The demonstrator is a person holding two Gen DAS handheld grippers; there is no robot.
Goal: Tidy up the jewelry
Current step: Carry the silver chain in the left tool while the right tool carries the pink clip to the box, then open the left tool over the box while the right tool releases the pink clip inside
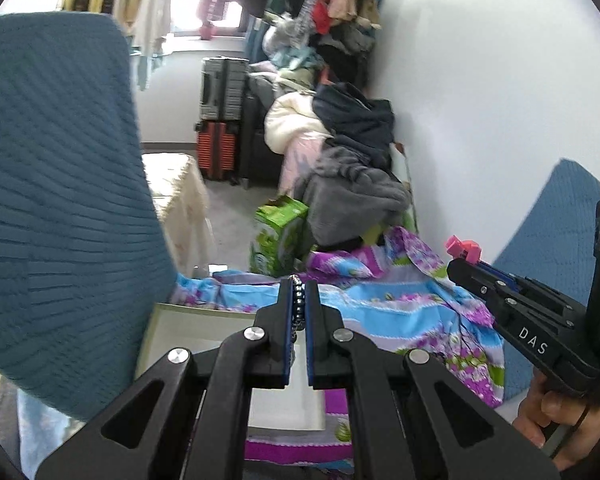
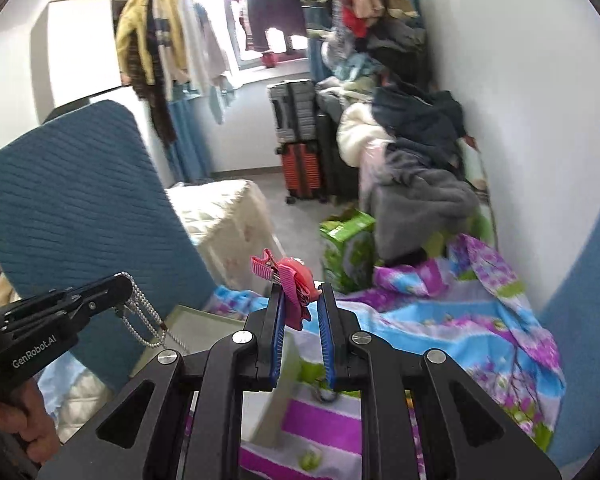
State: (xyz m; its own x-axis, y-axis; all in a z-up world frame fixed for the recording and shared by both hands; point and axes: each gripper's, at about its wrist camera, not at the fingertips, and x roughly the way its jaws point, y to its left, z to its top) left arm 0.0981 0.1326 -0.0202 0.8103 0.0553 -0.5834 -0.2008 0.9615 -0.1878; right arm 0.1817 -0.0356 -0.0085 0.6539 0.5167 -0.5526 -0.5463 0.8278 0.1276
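Note:
My left gripper (image 1: 299,286) is shut on a bead necklace (image 1: 298,304); in the right wrist view the left gripper (image 2: 116,284) holds the necklace (image 2: 146,316), which hangs in loops over a pale box (image 2: 204,328). My right gripper (image 2: 300,294) is shut on a pink hair clip (image 2: 290,280) with a bow, held above the flowered cloth (image 2: 440,320). In the left wrist view the right gripper (image 1: 460,264) comes in from the right with the pink clip (image 1: 464,249) at its tip. The pale box (image 1: 192,324) lies below my left fingers.
A teal chair back (image 1: 60,200) stands close on the left. A flowered bedsheet (image 1: 400,312) covers the surface. A green carton (image 1: 280,232), a pile of clothes (image 1: 356,160), suitcases (image 1: 220,120) and a white wall (image 1: 480,100) lie beyond.

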